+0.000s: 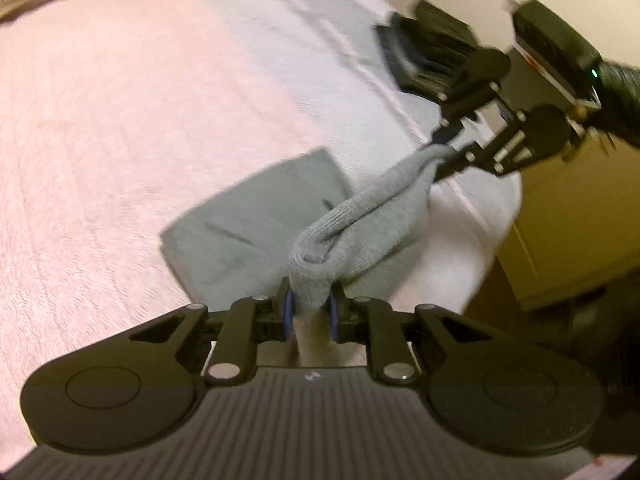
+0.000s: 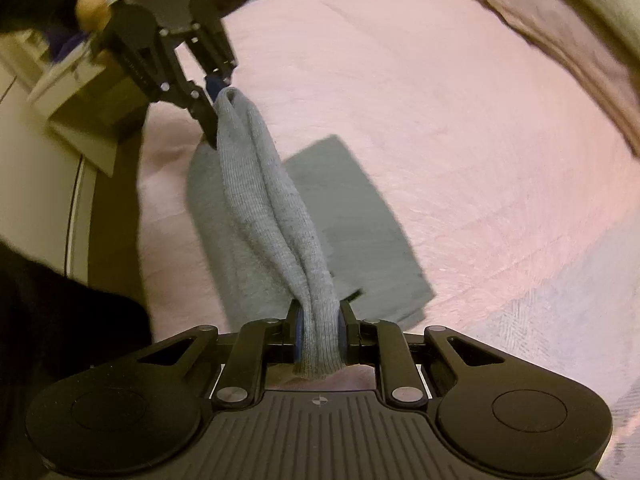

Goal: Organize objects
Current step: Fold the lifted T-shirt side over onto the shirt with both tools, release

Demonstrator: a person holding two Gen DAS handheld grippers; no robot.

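Stretching between the two grippers is a grey knitted garment (image 1: pixel 360 216), bunched into a thick rope along its upper edge and lifted clear of the pink bedspread (image 1: pixel 100 140). The left gripper (image 1: pixel 311 312) has its blue-padded fingers (image 1: pixel 287 308) pressed together on one end of that bunched edge, with a stub of the fabric poking back toward the camera. Ahead and to its right, the right gripper (image 1: pixel 450 148) pinches the other end, so the cloth runs diagonally up and away from the left one. Seen from the right wrist, the right gripper (image 2: pixel 319 332) is likewise clamped on the garment (image 2: pixel 264 200), whose twisted folds rise forward and to the left to meet the left gripper (image 2: pixel 214 100), held in a hand (image 2: pixel 92 4). Below the raised edge, the rest of the garment hangs down loosely. A darker grey patch (image 2: pixel 360 216), which may be a shadow, lies flat on the bedspread (image 2: pixel 460 120) just beyond and right of the right gripper. A dark object (image 1: pixel 424 48), too blurred to identify, rests on the bed behind the right gripper in the left wrist view.
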